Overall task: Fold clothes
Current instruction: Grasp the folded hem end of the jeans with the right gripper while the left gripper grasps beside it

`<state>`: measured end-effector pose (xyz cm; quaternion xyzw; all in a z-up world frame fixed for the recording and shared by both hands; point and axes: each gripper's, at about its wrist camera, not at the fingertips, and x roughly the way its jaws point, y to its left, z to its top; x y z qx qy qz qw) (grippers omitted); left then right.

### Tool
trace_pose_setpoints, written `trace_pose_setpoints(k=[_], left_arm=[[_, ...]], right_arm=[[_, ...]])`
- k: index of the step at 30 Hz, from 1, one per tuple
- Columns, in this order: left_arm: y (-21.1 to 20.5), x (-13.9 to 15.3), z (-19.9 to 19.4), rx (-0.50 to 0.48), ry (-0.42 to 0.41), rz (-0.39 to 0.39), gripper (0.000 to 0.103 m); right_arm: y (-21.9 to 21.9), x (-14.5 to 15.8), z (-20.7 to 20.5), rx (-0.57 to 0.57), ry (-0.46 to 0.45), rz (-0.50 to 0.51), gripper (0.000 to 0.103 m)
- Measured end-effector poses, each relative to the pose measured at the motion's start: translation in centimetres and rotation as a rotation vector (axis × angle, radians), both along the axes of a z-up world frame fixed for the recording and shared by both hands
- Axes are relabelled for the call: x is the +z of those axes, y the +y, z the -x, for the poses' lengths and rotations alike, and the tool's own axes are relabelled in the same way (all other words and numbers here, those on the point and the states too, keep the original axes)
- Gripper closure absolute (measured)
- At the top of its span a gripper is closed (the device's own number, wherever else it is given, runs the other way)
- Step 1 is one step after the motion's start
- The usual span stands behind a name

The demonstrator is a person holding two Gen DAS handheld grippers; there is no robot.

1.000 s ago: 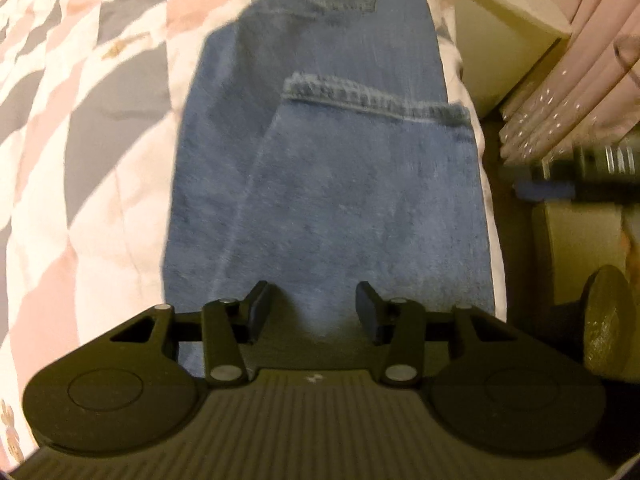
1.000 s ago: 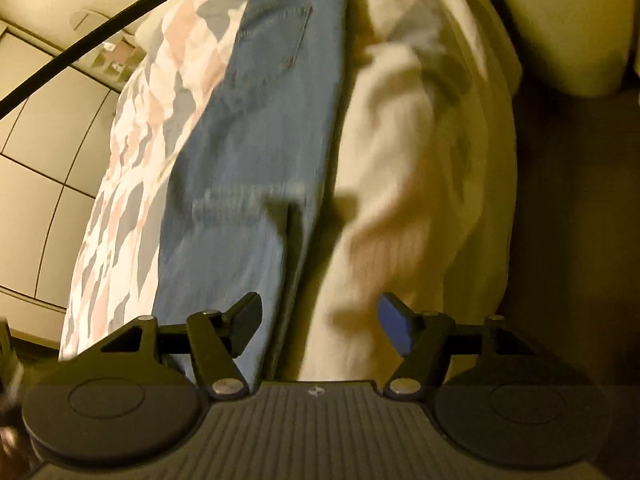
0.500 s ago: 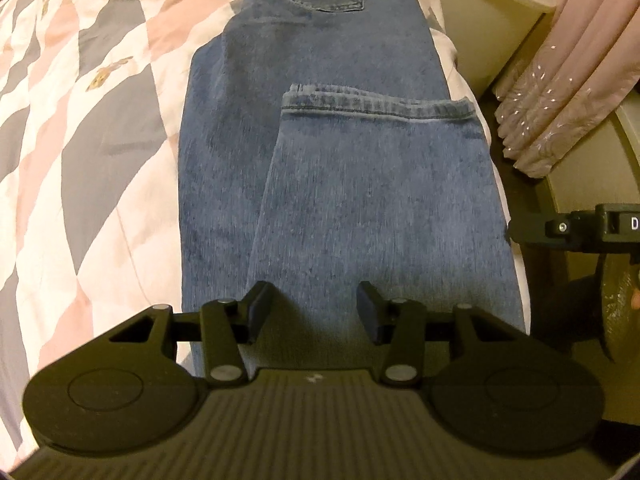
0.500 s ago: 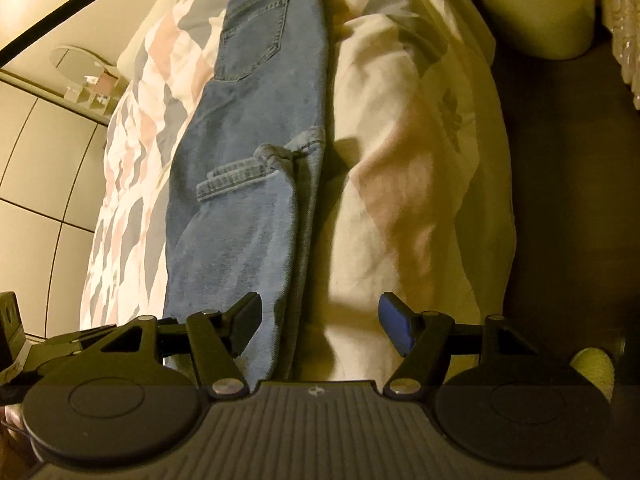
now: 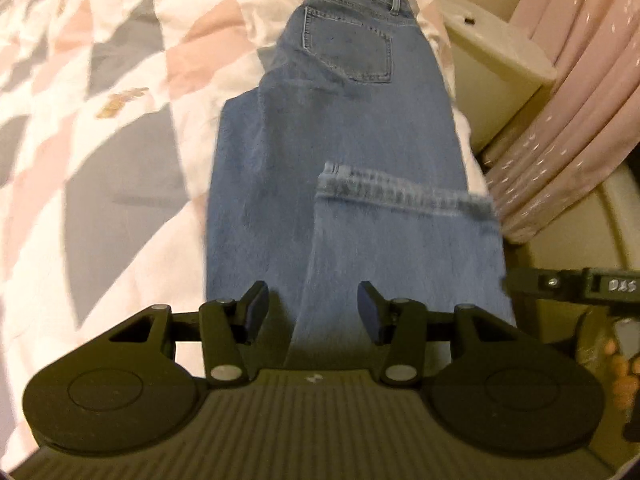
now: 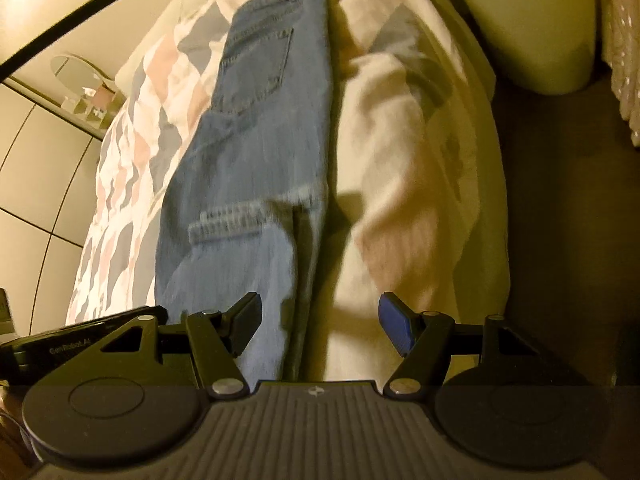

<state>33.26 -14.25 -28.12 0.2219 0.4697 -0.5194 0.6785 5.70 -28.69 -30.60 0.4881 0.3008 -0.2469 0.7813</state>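
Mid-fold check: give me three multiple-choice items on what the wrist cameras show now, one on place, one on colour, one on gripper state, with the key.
1. Where do the jeans lie?
A. On the patterned bedspread
B. On the floor
C. Over a chair

2. What colour are the curtains beside the bed?
A. Green
B. Pink
C. Black

3. How are the left gripper and the right gripper?
A. Both shut on denim
B. Left shut, right open
C. Both open, holding nothing

Answers: 1 A, the bedspread shows along both sides of the denim; 2 B, pink folds hang at the right of the left wrist view; 3 C, both pairs of fingers stand apart with nothing between them.
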Motion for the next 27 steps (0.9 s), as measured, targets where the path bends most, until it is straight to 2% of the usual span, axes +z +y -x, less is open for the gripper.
trace_pose_setpoints(k=[6,7,8,9,10,11,13,14,15,17,19,21,27], left_arm=[[-2.7,-3.0,-1.9,-0.011,0.162,0.046,0.061],[-3.0,-3.4,-2.2,-0.006,0.179,0.052,0.061],[-3.0,-3.6,-2.5,0.001,0.196,0.064,0.068],[-3.1,-3.7,-2.8,0.007,0.209,0.082,0.078],[-3.0,-3.6,-3.0,0.008,0.214,0.098,0.085],[-3.0,-3.5,-3.2,0.007,0.216,0.112,0.089],[-3.2,-3.6,-3.6,0.005,0.222,0.121,0.089],[-3.3,-3.8,-3.7,0.006,0.226,0.120,0.089],[-3.5,-4.0,-3.8,0.007,0.233,0.123,0.087],[-4.3,-4.4,-4.0,0.002,0.251,0.138,0.080],[-5.1,-4.7,-3.9,-0.003,0.247,0.145,0.082],[-5.4,-4.5,-3.6,-0.013,0.227,0.166,0.097],[-4.4,-0.9,-3.6,0.024,0.205,0.300,0.097]], right_arm=[[-1.4,-0.9,-2.1,-0.019,0.015,0.048,0.036],[-1.6,-1.0,-2.4,-0.014,0.020,0.056,0.042],[-1.6,-1.0,-2.6,-0.005,0.009,0.069,0.052],[-1.6,-0.8,-2.8,0.009,0.003,0.091,0.071],[-1.5,-0.6,-3.0,0.026,0.005,0.117,0.083],[-1.4,-0.4,-3.1,0.035,0.007,0.133,0.083],[-1.4,-0.6,-3.1,0.026,0.004,0.115,0.083],[-1.6,-0.8,-3.1,0.016,-0.003,0.102,0.079],[-1.7,-1.0,-3.1,0.006,-0.015,0.092,0.072],[-1.9,-1.3,-3.4,0.008,-0.022,0.085,0.071],[-2.0,-1.3,-3.7,0.027,-0.013,0.094,0.085],[-1.9,-0.6,-3.5,0.033,-0.012,0.109,0.092],[-2.9,3.3,-3.6,0.072,-0.092,0.183,0.095]])
